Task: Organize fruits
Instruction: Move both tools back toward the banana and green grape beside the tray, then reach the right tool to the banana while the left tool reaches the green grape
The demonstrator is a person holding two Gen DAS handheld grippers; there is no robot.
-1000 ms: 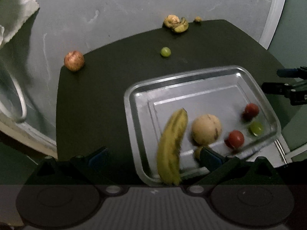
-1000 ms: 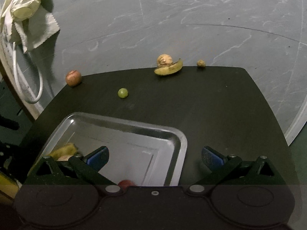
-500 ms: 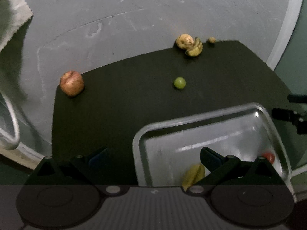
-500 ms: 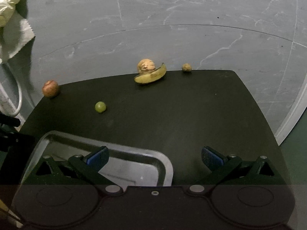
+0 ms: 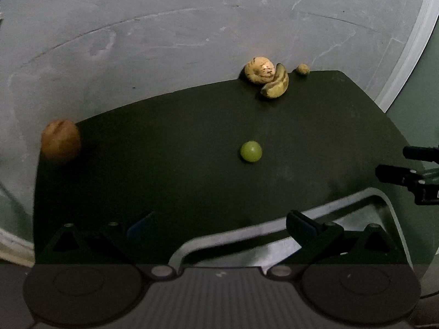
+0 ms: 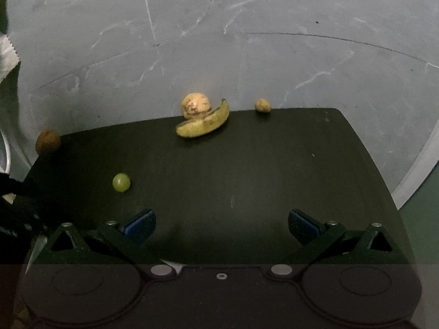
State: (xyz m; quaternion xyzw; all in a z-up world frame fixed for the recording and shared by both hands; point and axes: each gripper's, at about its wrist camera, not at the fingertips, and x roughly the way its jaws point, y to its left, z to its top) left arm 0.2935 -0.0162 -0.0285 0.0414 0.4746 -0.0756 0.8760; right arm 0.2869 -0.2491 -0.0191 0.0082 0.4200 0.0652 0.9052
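On the dark table (image 5: 178, 164) lie a green grape (image 5: 250, 151) (image 6: 121, 182), a spotted banana (image 5: 275, 85) (image 6: 204, 124) against a tan round fruit (image 5: 259, 69) (image 6: 195, 104), a small brown fruit (image 5: 302, 69) (image 6: 262, 105), and a reddish apple (image 5: 61, 139) (image 6: 47, 141) at the far left edge. The metal tray (image 5: 274, 224) shows only its far rim, low in the left wrist view. My left gripper (image 5: 219, 226) is open and holds nothing, over the tray's far edge. My right gripper (image 6: 221, 223) is open and holds nothing, above bare table; it appears again (image 5: 411, 172) at the right edge.
A grey marbled floor (image 6: 219, 41) surrounds the table. The fruits at the back sit right at the table's far edge. A white cloth (image 6: 6, 54) shows at the left edge of the right wrist view. A pale curb (image 5: 406, 54) runs along the right.
Both grippers have moved forward over the table. The tray with its banana and other fruits has slid down out of view, and the loose fruits at the back look nearer and larger.
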